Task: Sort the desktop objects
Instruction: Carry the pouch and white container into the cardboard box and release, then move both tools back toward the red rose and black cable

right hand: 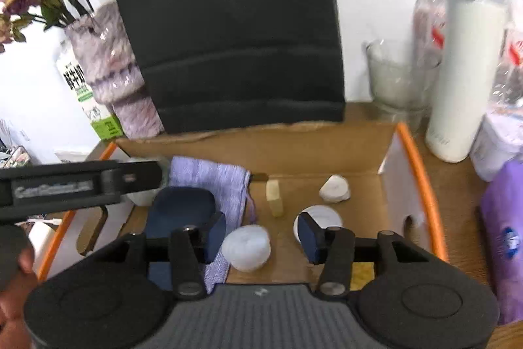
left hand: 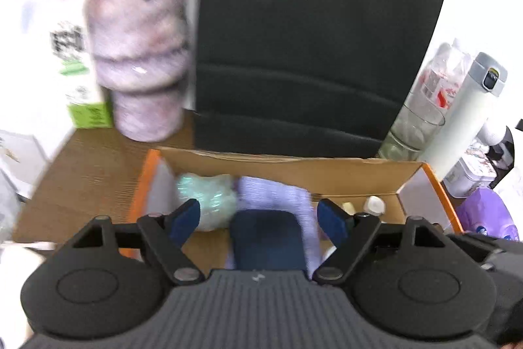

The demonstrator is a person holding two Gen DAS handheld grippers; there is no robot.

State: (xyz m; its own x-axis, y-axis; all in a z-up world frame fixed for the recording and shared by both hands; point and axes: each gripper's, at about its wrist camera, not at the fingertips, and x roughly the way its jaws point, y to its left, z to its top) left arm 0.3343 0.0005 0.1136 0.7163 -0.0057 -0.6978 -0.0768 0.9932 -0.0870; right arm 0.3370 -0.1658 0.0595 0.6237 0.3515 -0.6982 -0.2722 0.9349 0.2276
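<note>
Here, the left gripper (left hand: pixel 260 216) stands wide open over the cardboard box (left hand: pixel 294 165), its pads clear of the dark blue case (left hand: pixel 266 237) lying between and below them on the lilac cloth (left hand: pixel 278 193). The right gripper (right hand: pixel 261 237) is about half open and empty, its pads either side of a white roll (right hand: pixel 245 247) without pressing it. The case looks firm and light; its long sides seem best to pinch. The roll looks soft and likely to squash.

Wooden desk (right hand: pixel 457 185), cardboard box (right hand: pixel 327 149), white flask (right hand: pixel 464 71), glass (right hand: pixel 392 80), vase (left hand: pixel 140 54)
</note>
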